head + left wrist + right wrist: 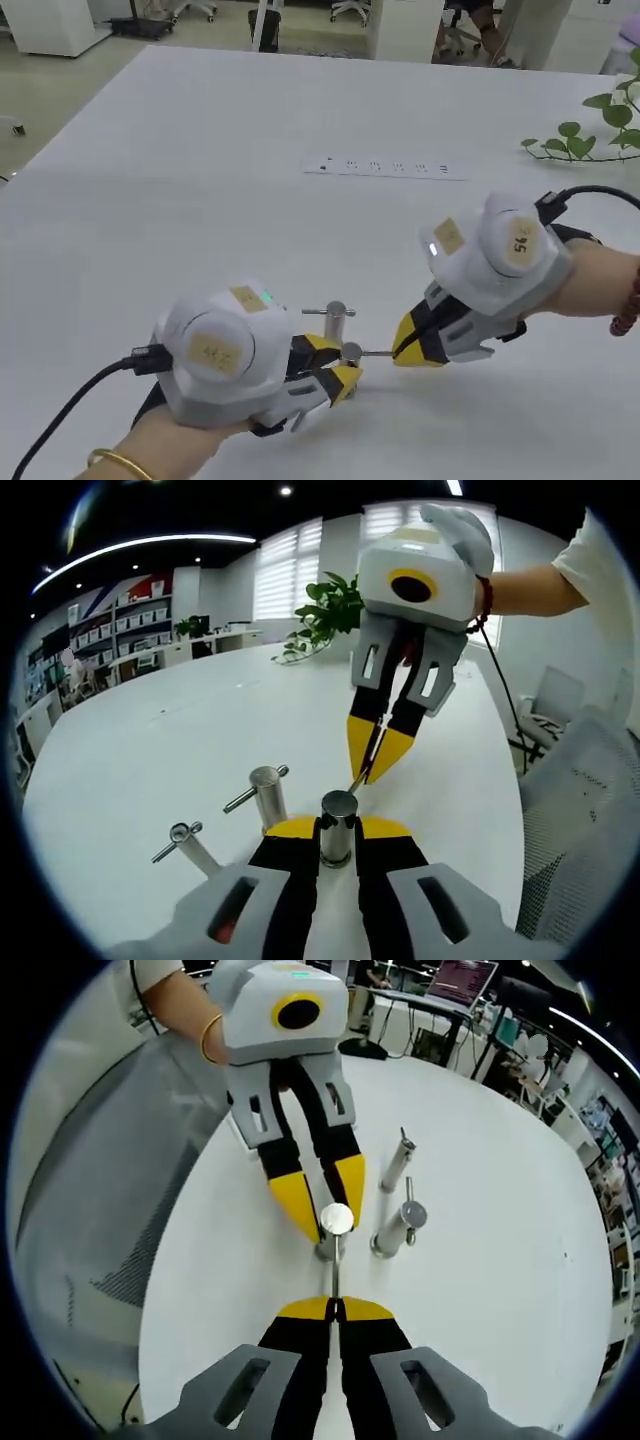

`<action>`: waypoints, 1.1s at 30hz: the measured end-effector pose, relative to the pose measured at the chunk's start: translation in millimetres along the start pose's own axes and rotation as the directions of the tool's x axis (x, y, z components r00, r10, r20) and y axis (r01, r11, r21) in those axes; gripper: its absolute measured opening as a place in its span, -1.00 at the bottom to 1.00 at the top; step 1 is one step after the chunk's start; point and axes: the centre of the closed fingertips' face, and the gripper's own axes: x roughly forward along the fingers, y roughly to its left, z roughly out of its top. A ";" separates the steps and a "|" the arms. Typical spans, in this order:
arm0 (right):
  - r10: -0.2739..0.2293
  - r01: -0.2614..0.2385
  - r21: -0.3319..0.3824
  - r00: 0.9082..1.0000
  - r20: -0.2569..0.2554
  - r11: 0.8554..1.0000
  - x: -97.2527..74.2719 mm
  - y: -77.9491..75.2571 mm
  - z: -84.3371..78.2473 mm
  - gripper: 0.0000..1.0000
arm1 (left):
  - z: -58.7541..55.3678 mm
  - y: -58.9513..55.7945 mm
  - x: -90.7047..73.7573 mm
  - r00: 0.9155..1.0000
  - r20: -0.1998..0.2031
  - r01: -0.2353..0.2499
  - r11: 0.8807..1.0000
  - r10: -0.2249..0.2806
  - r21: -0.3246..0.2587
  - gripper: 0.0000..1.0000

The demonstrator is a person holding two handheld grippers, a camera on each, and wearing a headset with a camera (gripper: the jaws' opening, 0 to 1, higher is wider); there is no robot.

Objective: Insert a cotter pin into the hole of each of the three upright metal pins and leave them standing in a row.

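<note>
Nearest the person, the left gripper (340, 375) is clamped on an upright metal pin (351, 352), its yellow-tipped jaws closed around the shaft just below the flat round head on the white table (200, 180). From the right, a cotter pin (378, 352) lies level with its tip against the side of that metal pin near the top; whether it has entered the hole cannot be told. The right gripper (405, 352) pinches the cotter pin's other end between jaws drawn nearly together. Just beyond, a second metal pin (268, 795) and a third metal pin (190, 845) stand free, each with a cotter pin through it. Farther off lie a power strip (385, 168) and a leafy plant (600, 130).
</note>
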 end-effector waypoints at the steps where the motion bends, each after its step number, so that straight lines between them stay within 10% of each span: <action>1: 0.001 -0.001 -0.009 1.000 0.001 1.000 0.2 -0.1 0.6 -0.94 | 0.0 0.1 0.0 1.000 0.000 0.002 1.000 -0.002 0.000 -0.76; 33: 0.008 -0.008 -0.062 1.000 -0.001 0.998 4.0 -0.1 21.0 -0.93 | -0.6 -0.6 1.7 1.000 0.009 0.028 1.000 -0.027 -0.015 -0.77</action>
